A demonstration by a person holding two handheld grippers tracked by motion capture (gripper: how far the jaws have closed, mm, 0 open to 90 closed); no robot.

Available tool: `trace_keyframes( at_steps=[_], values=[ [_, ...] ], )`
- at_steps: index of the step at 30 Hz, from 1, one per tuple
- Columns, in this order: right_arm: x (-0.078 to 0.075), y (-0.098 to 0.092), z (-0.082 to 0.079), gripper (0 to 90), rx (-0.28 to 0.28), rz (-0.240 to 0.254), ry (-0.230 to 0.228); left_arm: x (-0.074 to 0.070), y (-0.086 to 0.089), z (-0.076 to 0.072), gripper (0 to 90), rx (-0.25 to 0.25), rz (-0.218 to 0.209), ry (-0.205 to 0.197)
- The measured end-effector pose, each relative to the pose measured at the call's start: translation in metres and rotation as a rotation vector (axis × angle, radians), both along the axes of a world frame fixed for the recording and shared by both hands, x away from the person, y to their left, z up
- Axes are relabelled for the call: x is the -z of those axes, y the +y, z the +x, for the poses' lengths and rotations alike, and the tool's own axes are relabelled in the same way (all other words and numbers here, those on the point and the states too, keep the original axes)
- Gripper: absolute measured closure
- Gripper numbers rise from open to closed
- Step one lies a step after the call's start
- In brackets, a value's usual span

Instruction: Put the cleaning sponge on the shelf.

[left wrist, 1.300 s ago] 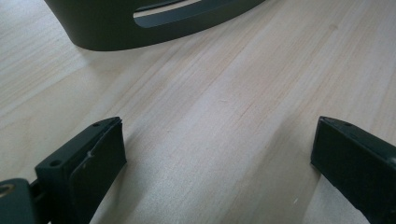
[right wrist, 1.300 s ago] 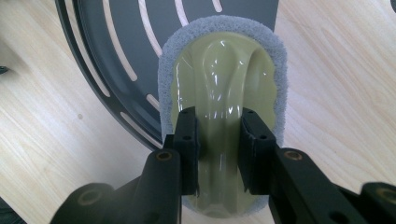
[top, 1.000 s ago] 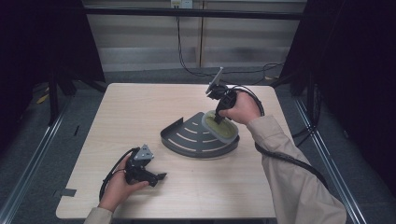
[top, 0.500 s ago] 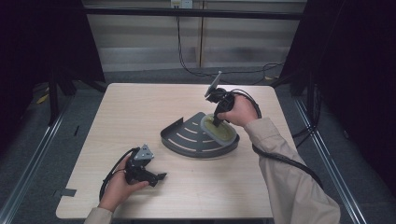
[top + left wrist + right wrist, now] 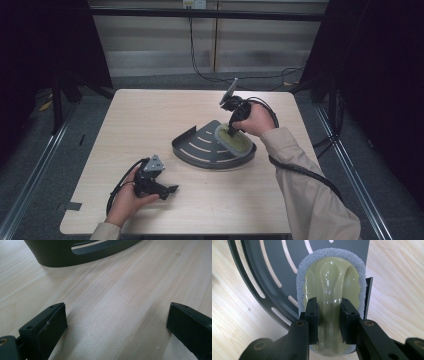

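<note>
Sponge point(image 5: 332, 290), one, olive top with grey pad, lies in the one dark slotted tray point(image 5: 200, 150) mid-table, against its right wall. Right gripper point(image 5: 329, 320) pinches the sponge's raised ridge. Left gripper point(image 5: 117, 322) rests wide apart on bare table point(image 5: 150, 115), near the tray's curved rim.

The slotted tray point(image 5: 200, 147) sits on the table point(image 5: 150, 115) right of centre, toward the right edge. The scrubber pad point(image 5: 235, 142) lies in its right end. My right gripper point(image 5: 233, 131) stands over that pad; my left gripper point(image 5: 167, 190) rests near the front-left corner, well apart from the tray.
</note>
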State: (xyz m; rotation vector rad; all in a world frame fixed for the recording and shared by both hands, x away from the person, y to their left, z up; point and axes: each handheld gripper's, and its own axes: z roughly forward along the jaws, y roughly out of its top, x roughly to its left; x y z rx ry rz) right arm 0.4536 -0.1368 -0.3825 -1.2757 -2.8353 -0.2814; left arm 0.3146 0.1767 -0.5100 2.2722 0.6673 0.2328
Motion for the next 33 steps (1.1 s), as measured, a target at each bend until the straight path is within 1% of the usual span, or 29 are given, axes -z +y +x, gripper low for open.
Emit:
trace_keyframes(
  at_steps=[1,3,9,13,24,25,33],
  values=[
    [0.0,0.0,0.0,71.6,-0.002,-0.007,0.002,0.0,0.0,0.0,2.5,0.0,0.0,0.0],
    [0.003,-0.001,0.001,71.6,0.003,0.002,0.006,0.0,0.0,0.0,2.5,0.0,0.0,0.0],
    [0.006,0.0,0.002,71.6,0.0,0.004,0.002,0.0,0.0,0.0,2.5,0.0,0.0,0.0],
    [0.008,0.0,0.002,71.6,0.008,0.005,0.009,0.0,0.0,0.0,2.5,0.002,0.002,-0.001],
    [0.011,-0.001,0.003,71.6,0.007,0.004,0.012,0.0,0.0,0.0,2.5,0.0,0.0,0.0],
    [0.013,-0.001,0.003,71.6,0.008,0.009,0.016,0.0,0.0,0.0,2.5,0.002,0.002,0.0],
    [0.012,-0.001,0.002,71.5,0.011,0.008,0.014,0.0,0.0,0.0,2.5,0.0,0.0,0.0]
  ],
)
